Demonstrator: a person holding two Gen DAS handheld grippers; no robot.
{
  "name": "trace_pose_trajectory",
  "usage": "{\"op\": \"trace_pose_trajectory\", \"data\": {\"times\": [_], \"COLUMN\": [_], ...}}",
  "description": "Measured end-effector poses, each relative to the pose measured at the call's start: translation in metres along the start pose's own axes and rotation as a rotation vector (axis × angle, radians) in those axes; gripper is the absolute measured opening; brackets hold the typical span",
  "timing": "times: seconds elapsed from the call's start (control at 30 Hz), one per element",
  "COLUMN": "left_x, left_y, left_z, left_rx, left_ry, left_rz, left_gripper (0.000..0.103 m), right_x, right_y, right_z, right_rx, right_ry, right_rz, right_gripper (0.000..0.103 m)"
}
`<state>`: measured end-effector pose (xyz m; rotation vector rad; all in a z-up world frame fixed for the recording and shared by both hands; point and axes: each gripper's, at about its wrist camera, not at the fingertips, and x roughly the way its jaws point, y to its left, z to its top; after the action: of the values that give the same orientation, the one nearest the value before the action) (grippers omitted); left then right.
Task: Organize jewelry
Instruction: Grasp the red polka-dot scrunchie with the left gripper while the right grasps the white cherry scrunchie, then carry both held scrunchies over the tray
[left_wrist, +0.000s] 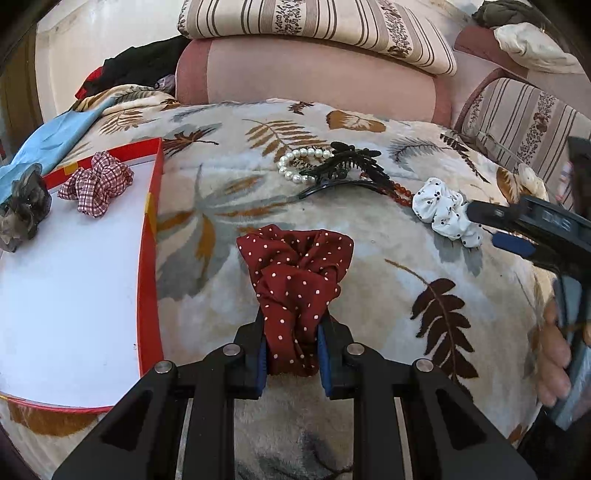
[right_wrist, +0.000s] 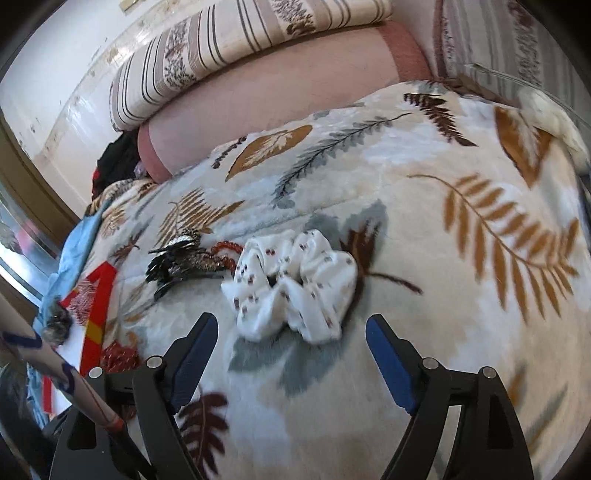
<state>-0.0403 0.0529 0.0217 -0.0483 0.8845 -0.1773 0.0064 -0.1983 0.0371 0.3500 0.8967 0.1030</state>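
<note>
Left gripper pinches the red scrunchie, its length pointing away, right of the tray. Right gripper, wide open, empty, faces the white scrunchie. Only the left view shows pearls.

Both grippers are black with blue-padded jaws and silver pivot screws.

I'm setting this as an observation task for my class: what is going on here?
A person is sorting hair accessories on a leaf-print blanket. The left gripper is shut on a red dotted scrunchie. The right gripper, jaws open, points at a white scrunchie. A checked scrunchie already lies in the red-rimmed box.
</note>
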Motion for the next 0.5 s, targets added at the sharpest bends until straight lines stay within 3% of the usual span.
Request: {"op": "trace_pose_trajectory", "data": {"times": [0.07,0.1,0.13,0.17,0.5], "left_x": [0.002,0.002,0.002,0.002,-0.001], "left_y": [0.002,0.001,0.001,0.001,0.001], "left_z": [0.0,0.0,0.0,0.0,-0.003], "left_rx": [-0.003,0.001,0.002,0.002,0.002], "left_ry": [0.001,-0.002,-0.004,-0.007,-0.039], "left_rz": [-0.006,-0.004,-0.005,-0.006,-0.024], "left_gripper": [0.021,0.022,0.022,0.022,0.022], "right_x": [0.013,0.019,0.022,0.027,-0.016], "right_y": [0.005,0.006,0.005,0.004,0.0], "right_z": [0.005,0.006,0.006,0.005,-0.01], "right_rx": [-0.022,-0.027,-0.028,-0.027,-0.005], "right_ry": [0.007,0.017,0.029,0.053,-0.05], "right_rz": [-0.029,-0.041,-0.039,-0.039,-0.004], "right_gripper": [0.084,0.064,0.025,0.017,0.015]}}
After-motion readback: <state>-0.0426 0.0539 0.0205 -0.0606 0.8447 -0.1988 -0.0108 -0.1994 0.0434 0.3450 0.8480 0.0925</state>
